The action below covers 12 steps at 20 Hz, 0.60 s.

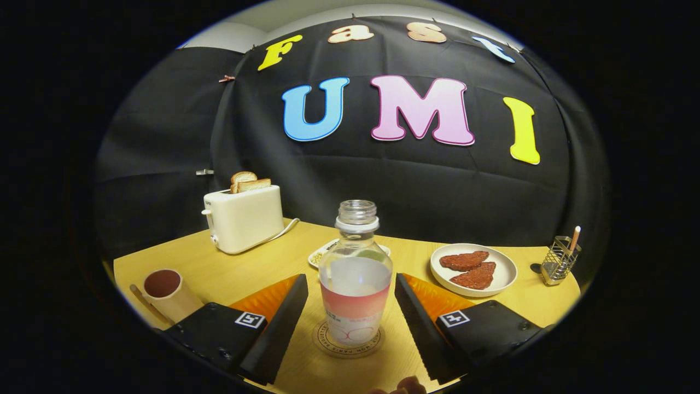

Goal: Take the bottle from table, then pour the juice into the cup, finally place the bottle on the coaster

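Observation:
A clear uncapped bottle (355, 273) with a pink and white label stands upright on a round wooden coaster (348, 340). It sits between my two fingers, with a gap on each side. My gripper (350, 284) is open, and neither finger touches the bottle. A cream cup (169, 294) with a dark inside stands on the yellow table (262, 268), to the left beyond the left finger.
A cream toaster (243, 217) with two slices of toast stands at the back left. A small dish (328, 251) lies behind the bottle. A white plate (473, 269) with two brown pieces lies to the right, and a wire holder (559, 260) stands beyond it.

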Motion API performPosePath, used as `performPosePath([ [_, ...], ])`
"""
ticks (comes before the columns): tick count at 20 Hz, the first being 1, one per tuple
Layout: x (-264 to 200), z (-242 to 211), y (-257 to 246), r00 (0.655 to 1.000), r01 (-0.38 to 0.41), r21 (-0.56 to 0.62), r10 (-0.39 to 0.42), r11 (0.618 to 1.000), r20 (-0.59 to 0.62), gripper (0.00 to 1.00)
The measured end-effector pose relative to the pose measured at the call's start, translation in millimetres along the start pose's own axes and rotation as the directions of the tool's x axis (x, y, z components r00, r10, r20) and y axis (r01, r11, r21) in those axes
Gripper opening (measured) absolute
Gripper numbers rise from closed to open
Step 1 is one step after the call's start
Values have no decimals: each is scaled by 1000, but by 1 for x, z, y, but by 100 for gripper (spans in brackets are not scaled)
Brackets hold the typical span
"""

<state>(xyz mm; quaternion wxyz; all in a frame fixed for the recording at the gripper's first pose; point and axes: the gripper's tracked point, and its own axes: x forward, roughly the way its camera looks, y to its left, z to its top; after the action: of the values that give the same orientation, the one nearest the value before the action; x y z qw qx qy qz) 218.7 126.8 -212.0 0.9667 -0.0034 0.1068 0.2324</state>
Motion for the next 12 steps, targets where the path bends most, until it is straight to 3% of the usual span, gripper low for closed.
performPosePath([
  [5, -39, 33, -18, 997, 63, 4, -63, 998, 34, 99],
  [12, -116, 119, -14, 989, 57, -52, -49, 997, 139, 99],
])
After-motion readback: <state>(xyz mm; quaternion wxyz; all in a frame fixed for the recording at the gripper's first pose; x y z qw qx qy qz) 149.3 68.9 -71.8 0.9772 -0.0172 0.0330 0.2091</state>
